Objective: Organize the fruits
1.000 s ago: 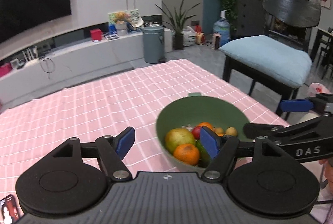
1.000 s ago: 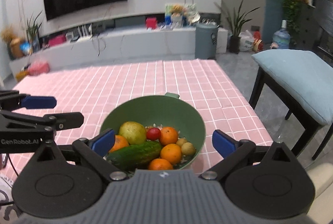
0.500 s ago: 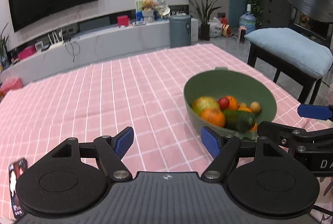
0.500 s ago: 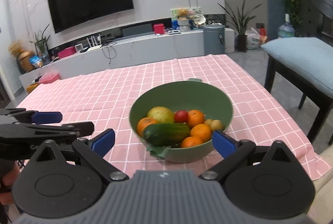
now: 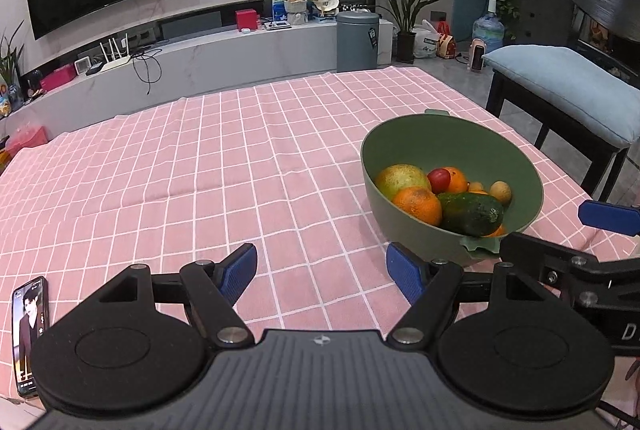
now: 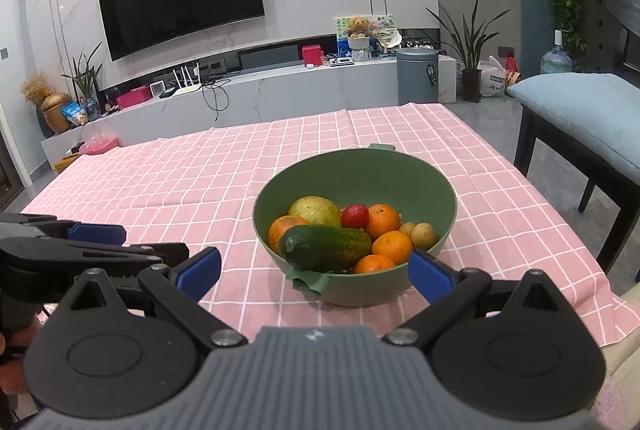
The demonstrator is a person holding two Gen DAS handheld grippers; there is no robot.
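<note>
Left wrist view: the left gripper (image 5: 322,272) has its jaws wide and empty over the pink checked counter (image 5: 200,170), with the green bowl (image 5: 424,144) off to its right. All the fruit sits inside; none shows on the cloth. That fits sorted-and-done or about to be unloaded, so I'd just keep clear of the rim.

Right wrist view: the right gripper (image 6: 316,272) is also wide and empty, facing the bowl. Inside: a cucumber (image 6: 326,247) across the front, oranges (image 6: 391,247), a red tomato (image 6: 355,215), a yellow-green pear-like fruit (image 6: 314,211), and small tan fruits (image 6: 425,235).
</note>
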